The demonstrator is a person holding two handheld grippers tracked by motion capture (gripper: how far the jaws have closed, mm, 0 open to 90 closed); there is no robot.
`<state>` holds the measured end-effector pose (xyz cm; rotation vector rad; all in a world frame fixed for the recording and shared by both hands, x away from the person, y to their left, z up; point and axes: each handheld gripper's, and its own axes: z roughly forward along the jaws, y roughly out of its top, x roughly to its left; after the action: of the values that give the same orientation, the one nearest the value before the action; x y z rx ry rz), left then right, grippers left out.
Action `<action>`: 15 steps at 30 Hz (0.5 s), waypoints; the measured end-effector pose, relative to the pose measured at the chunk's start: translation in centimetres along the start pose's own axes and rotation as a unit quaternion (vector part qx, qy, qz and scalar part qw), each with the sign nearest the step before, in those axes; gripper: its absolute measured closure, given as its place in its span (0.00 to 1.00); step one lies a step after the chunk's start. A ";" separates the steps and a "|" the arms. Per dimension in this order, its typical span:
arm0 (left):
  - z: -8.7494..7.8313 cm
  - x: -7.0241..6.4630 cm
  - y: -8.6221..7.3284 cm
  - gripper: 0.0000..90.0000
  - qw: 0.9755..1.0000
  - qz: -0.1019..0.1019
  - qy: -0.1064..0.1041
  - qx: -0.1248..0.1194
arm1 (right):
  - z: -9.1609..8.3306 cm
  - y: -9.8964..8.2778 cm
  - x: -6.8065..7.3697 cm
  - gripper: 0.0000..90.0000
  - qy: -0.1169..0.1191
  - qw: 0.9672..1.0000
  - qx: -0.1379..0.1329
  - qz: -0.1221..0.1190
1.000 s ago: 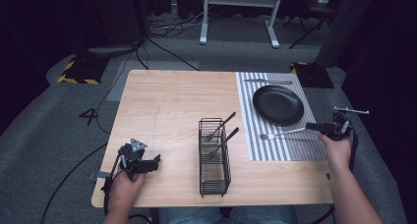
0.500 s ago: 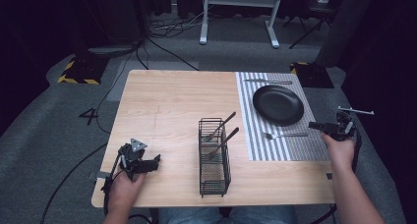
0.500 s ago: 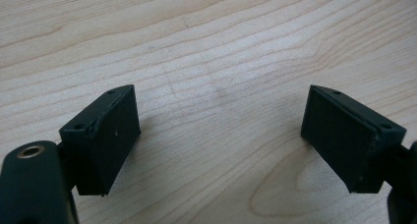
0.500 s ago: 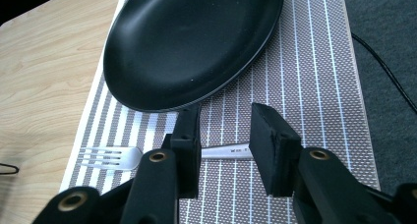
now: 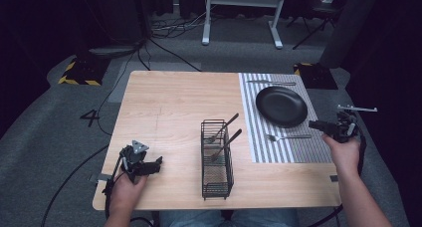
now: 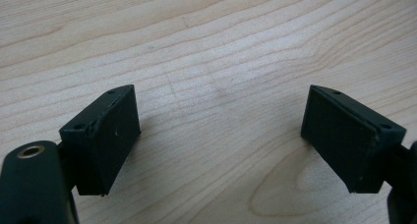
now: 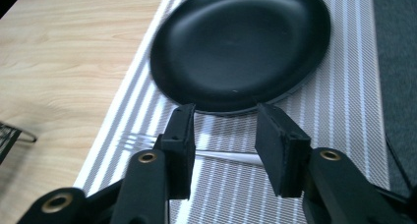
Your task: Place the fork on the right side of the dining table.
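A silver fork (image 5: 286, 136) lies on the striped placemat (image 5: 291, 153), just in front of the black plate (image 5: 281, 105). My right gripper (image 5: 314, 125) hovers at the fork's handle end, above the mat's right edge. In the right gripper view its jaws (image 7: 225, 112) stand apart and have just been opening. Nothing is between them; the fork (image 7: 226, 156) lies on the mat beneath, with the plate (image 7: 241, 42) beyond. My left gripper (image 5: 155, 163) rests open at the table's front left. In the left gripper view it (image 6: 221, 135) stands wide over bare wood.
A black wire basket (image 5: 216, 179) stands at the table's front centre with two dark-handled utensils (image 5: 224, 128) leaning out of it. A knife (image 5: 271, 82) lies on the mat behind the plate. The table's right edge (image 5: 334, 160) runs close to my right hand.
My right gripper has lifted and drawn back to the right off the fork's handle, and its jaws have spread. The fork stays lying on the mat. The left gripper has not moved.
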<state>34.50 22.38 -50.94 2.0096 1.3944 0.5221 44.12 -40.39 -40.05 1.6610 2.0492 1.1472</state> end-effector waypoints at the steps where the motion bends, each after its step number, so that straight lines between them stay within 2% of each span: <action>1: 0.0 0.0 0.0 0.16 1.000 0.000 0.000 0.000 | 0.0 0.1 0.4 0.64 0.003 1.000 -0.001 -0.009; 5: 0.0 0.0 0.0 0.16 1.000 0.000 0.000 0.000 | -0.1 0.5 2.0 0.61 0.013 0.999 -0.002 -0.033; 7: 0.0 0.0 0.0 0.16 1.000 0.000 0.000 0.000 | -0.1 0.7 3.4 0.60 0.021 0.998 -0.001 -0.052; 8: 0.0 0.0 0.0 0.16 1.000 0.000 0.000 0.000 | -0.1 0.7 3.4 0.60 0.021 0.998 -0.001 -0.052; 10: 0.0 0.0 0.0 0.16 1.000 -0.001 0.000 0.000 | -0.2 0.9 4.5 0.58 0.033 0.997 -0.003 -0.068; 15: 0.0 0.0 0.0 0.16 1.000 -0.001 0.000 0.000 | -0.3 1.0 5.9 0.54 0.051 0.995 -0.001 -0.087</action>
<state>34.49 22.36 -50.95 2.0083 1.3956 0.5217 42.82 -35.07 -37.53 1.4159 2.2055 1.1955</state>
